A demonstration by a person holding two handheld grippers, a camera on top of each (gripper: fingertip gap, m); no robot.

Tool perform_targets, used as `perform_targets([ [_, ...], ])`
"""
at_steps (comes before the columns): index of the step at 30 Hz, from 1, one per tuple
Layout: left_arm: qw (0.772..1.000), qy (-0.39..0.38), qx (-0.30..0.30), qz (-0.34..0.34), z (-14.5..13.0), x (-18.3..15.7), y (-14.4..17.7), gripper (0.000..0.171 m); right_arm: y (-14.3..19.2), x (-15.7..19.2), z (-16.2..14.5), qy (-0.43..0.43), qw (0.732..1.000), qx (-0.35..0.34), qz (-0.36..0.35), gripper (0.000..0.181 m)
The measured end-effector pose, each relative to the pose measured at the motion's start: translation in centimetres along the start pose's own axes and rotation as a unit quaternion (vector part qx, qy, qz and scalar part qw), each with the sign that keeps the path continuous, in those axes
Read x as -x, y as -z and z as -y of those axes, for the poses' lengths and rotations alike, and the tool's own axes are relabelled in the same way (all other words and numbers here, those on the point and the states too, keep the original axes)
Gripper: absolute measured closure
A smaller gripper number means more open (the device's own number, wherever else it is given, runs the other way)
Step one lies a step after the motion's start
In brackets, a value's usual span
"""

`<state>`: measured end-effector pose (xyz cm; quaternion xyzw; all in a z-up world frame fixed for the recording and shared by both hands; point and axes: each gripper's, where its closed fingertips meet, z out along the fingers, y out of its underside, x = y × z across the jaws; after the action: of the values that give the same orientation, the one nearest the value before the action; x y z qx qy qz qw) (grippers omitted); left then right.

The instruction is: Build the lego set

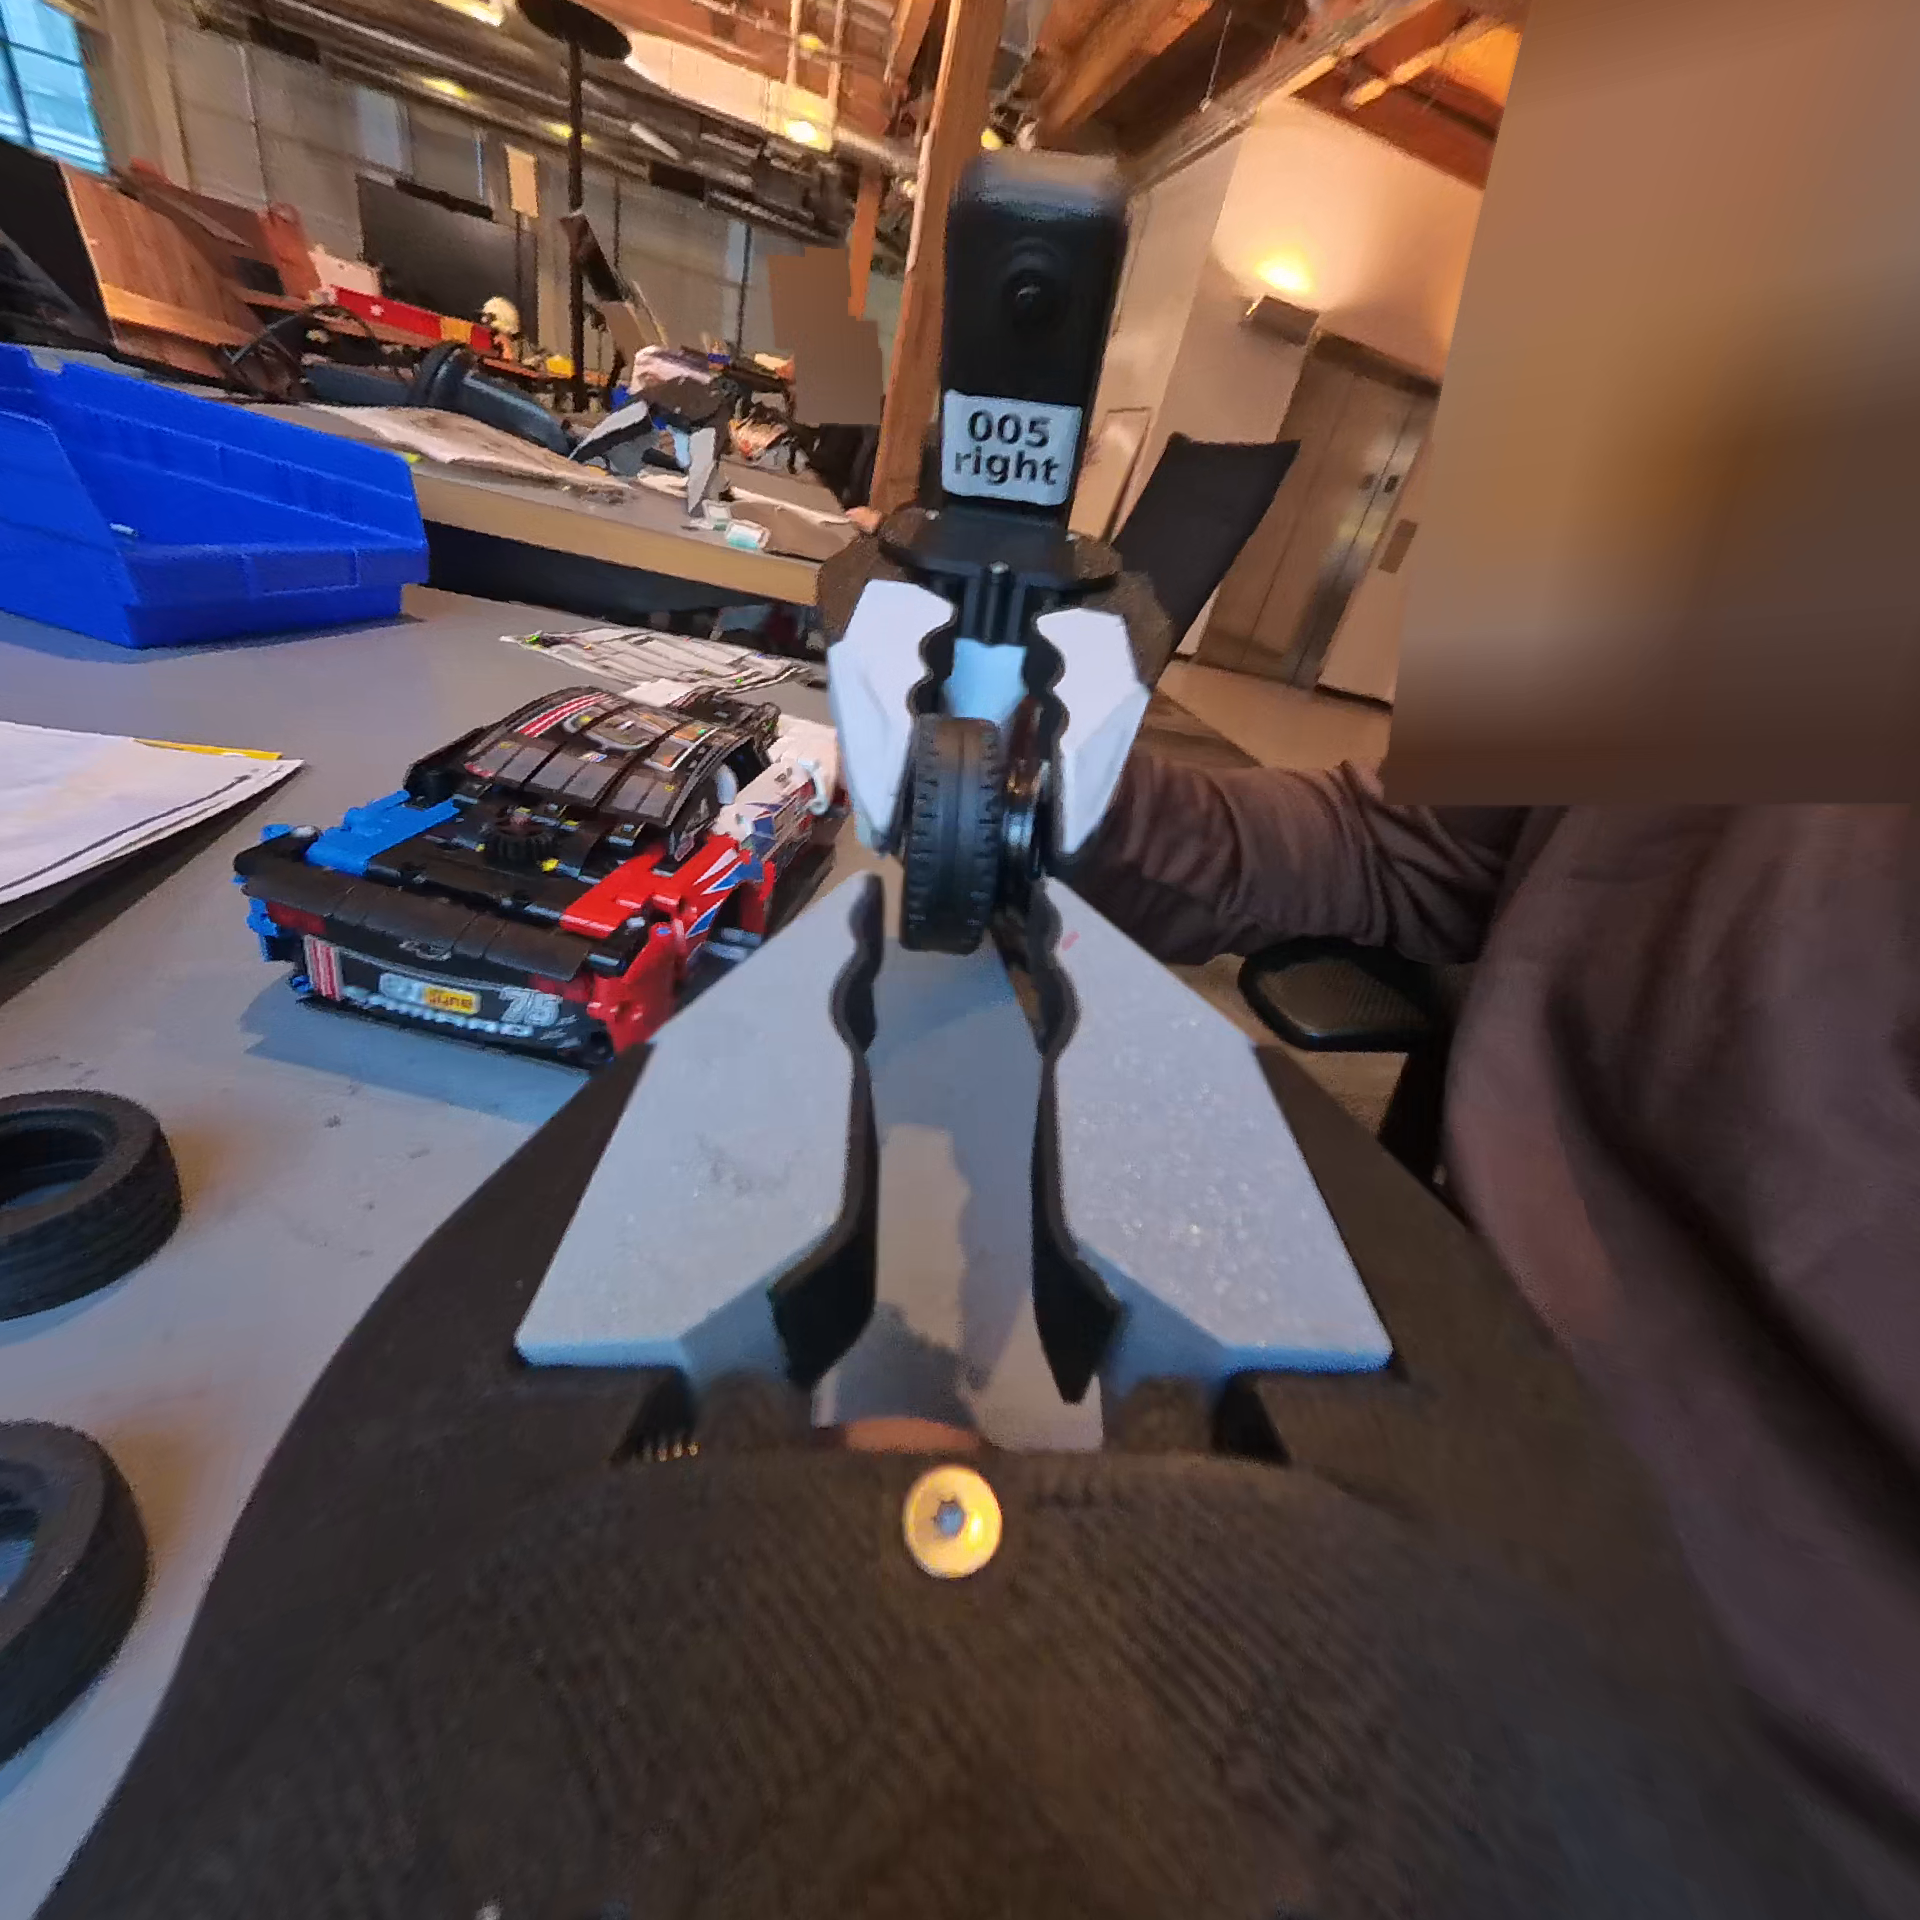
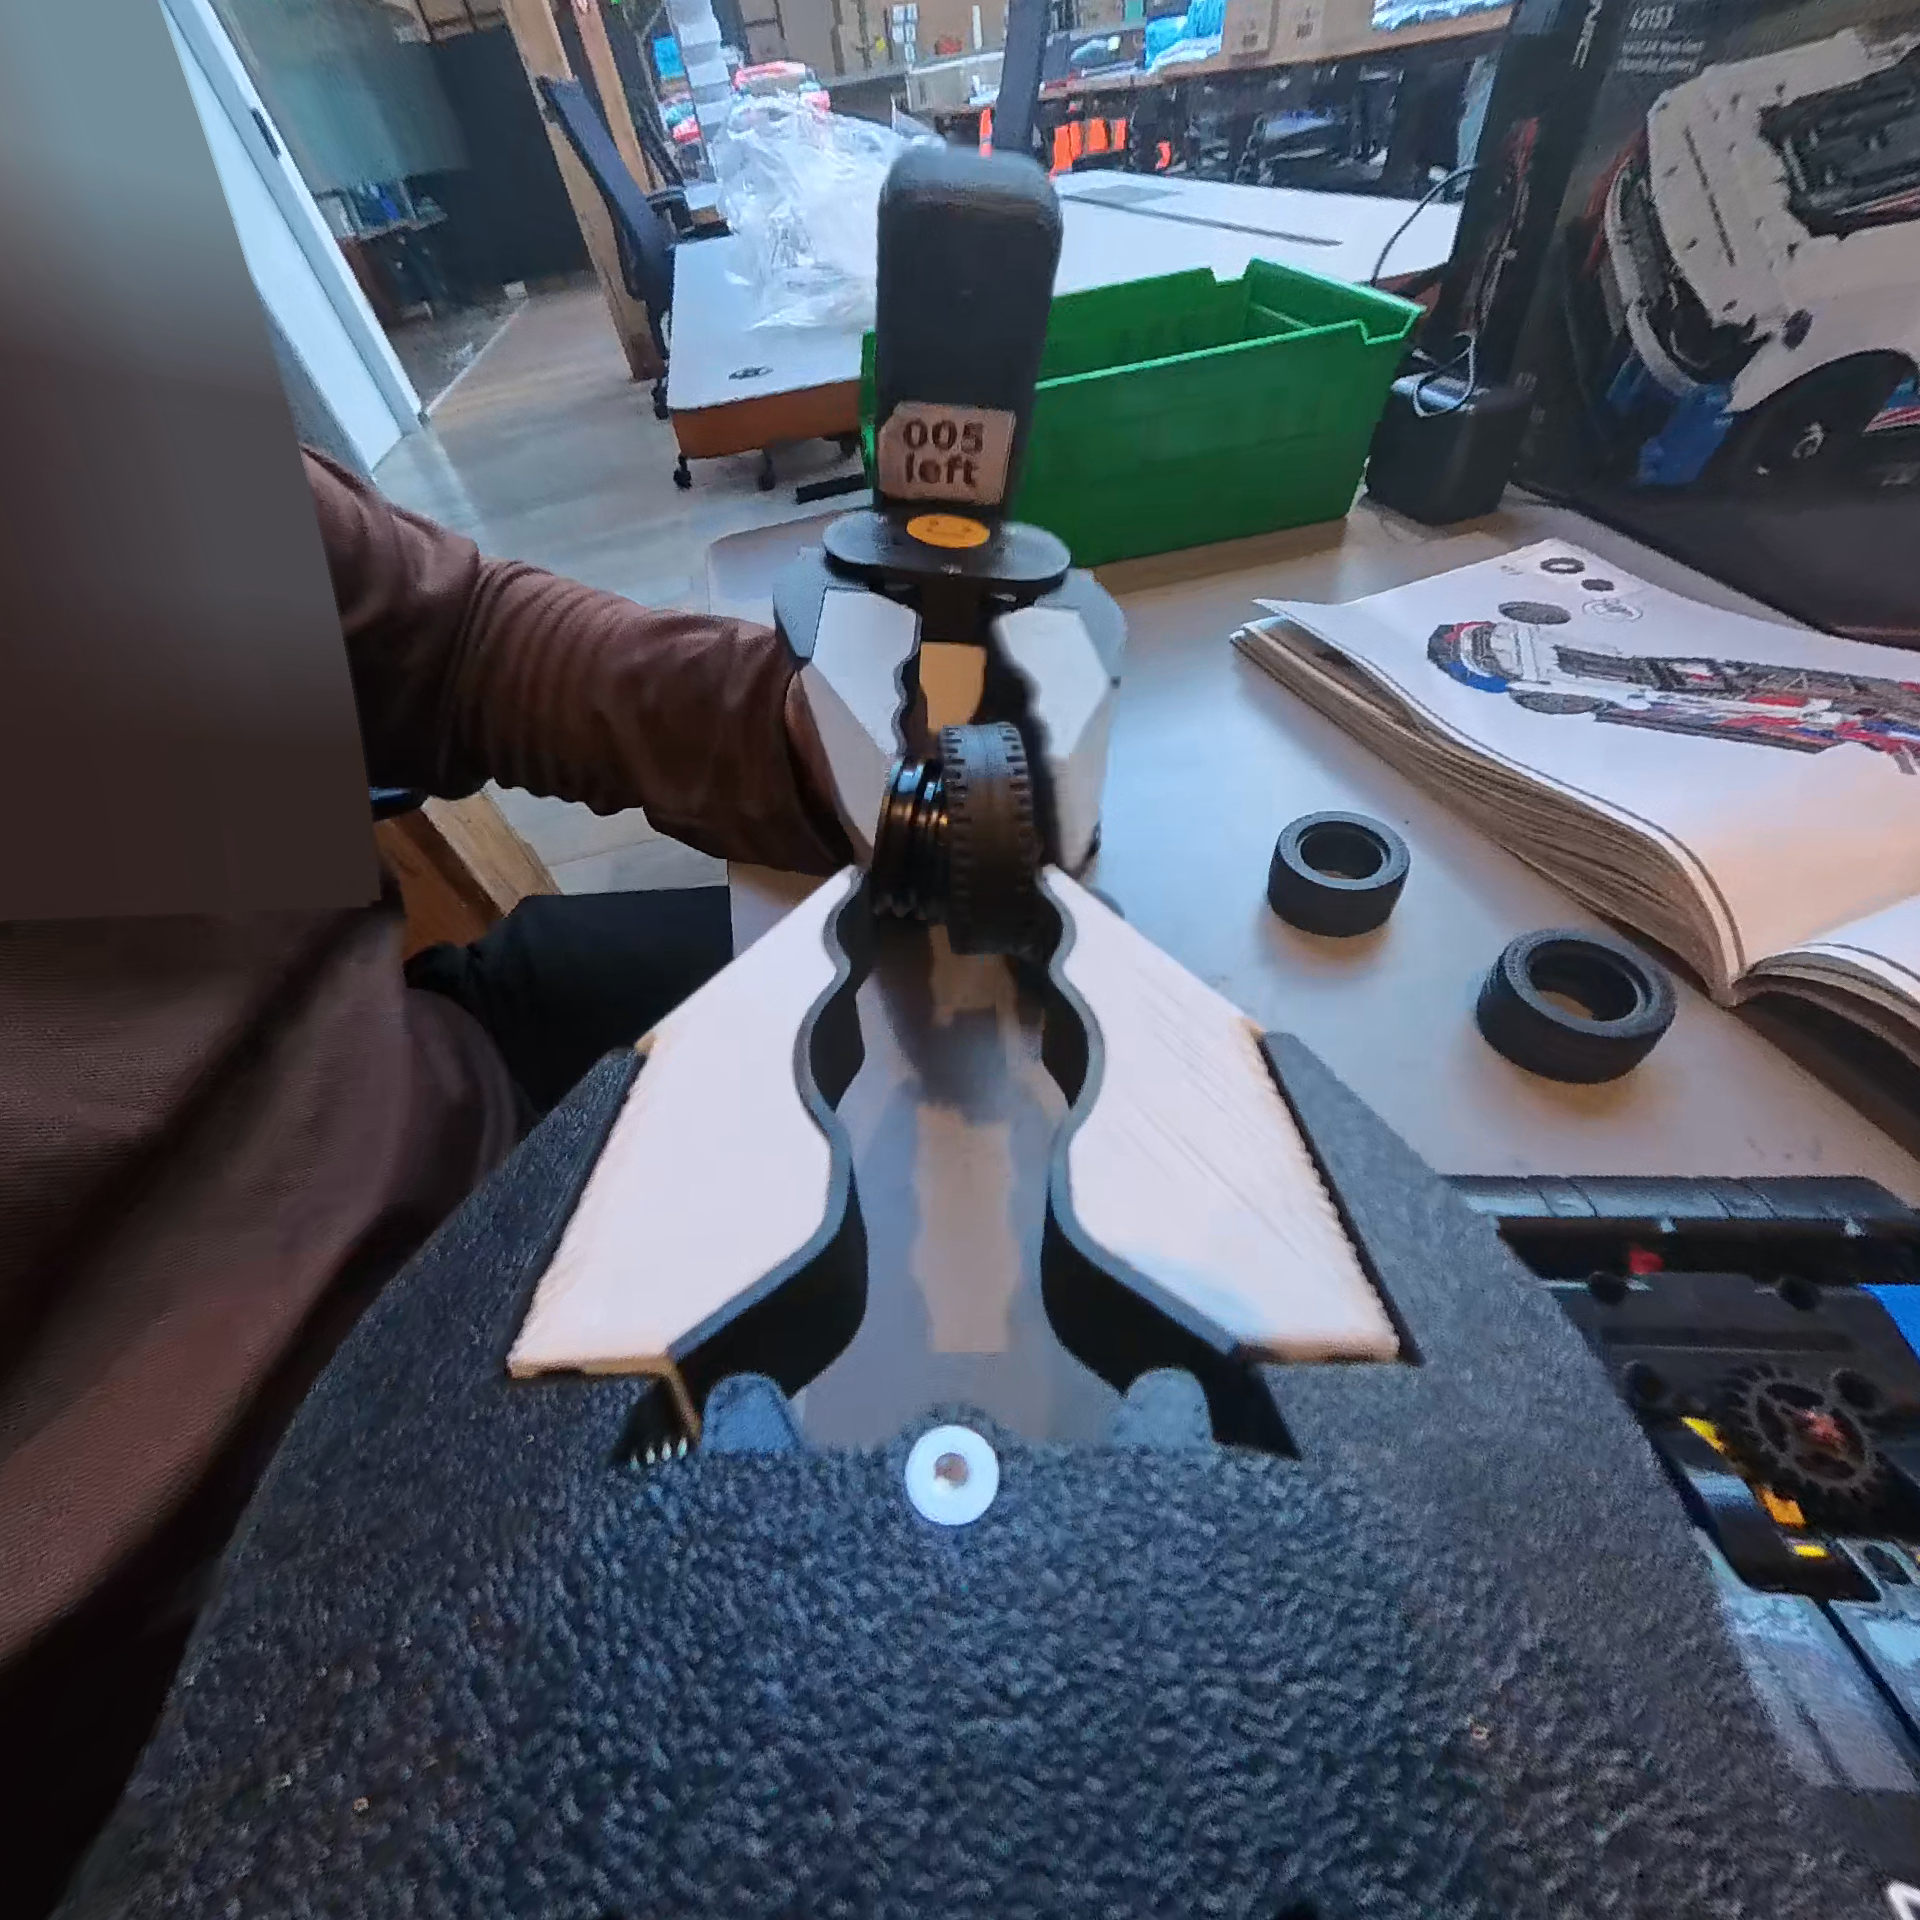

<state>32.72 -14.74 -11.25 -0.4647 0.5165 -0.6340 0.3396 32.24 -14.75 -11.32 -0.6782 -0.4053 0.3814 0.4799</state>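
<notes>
Facing each other above the table edge, a tyre (image 1: 940,831) and a black rim (image 2: 906,831) are being lined up so one can be pushed into the other: the tyre is pinched by the nearly closed right gripper (image 1: 971,831), the rim seems clamped by the left gripper (image 2: 961,821). Near the lego car (image 1: 540,873), two spare tyres (image 2: 1338,871) are left waiting on the table

Your black tyre (image 1: 940,831) and black rim (image 2: 906,831) meet edge-on in mid-air. The red, blue and black car (image 1: 540,862) sits wheelless on the bench. Two loose tyres (image 2: 1338,873) lie nearby.
</notes>
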Motion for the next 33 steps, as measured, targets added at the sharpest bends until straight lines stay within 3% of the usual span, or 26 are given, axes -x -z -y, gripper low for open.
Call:
perform_targets([
  [1, 1.0, -0.006, 0.007, 0.01, -0.1, 0.3, 0.0, 0.139, 0.0, 0.1, -0.3, 0.0, 1.0, 0.011, 0.002, 0.153],
  [6, 0.999, -0.029, 0.013, 0.024, 0.8, 0.2, 0.6, 0.139, -0.4, -0.1, -1.9, -0.014, 0.998, 0.067, -0.002, 0.153],
  [11, 0.99, -0.066, 0.122, 0.027, -2.4, -0.1, -0.2, 0.146, -1.2, 0.2, -3.5, -0.015, 0.993, 0.115, 0.008, 0.154],
  [17, 0.989, -0.048, 0.139, 0.023, -3.8, -0.1, 0.0, 0.149, -1.7, 0.1, -5.0, -0.022, 0.988, 0.155, 0.011, 0.155],
  [27, 0.989, -0.002, 0.093, 0.115, -2.7, 2.3, 0.4, 0.151, -1.6, -1.8, -3.5, -0.059, 0.993, 0.09, -0.045, 0.162],
  [33, 0.991, 0.086, -0.011, 0.104, -0.6, 2.7, 0.7, 0.152, -1.2, -2.1, -0.6, -0.093, 0.995, -0.008, -0.029, 0.161],
])
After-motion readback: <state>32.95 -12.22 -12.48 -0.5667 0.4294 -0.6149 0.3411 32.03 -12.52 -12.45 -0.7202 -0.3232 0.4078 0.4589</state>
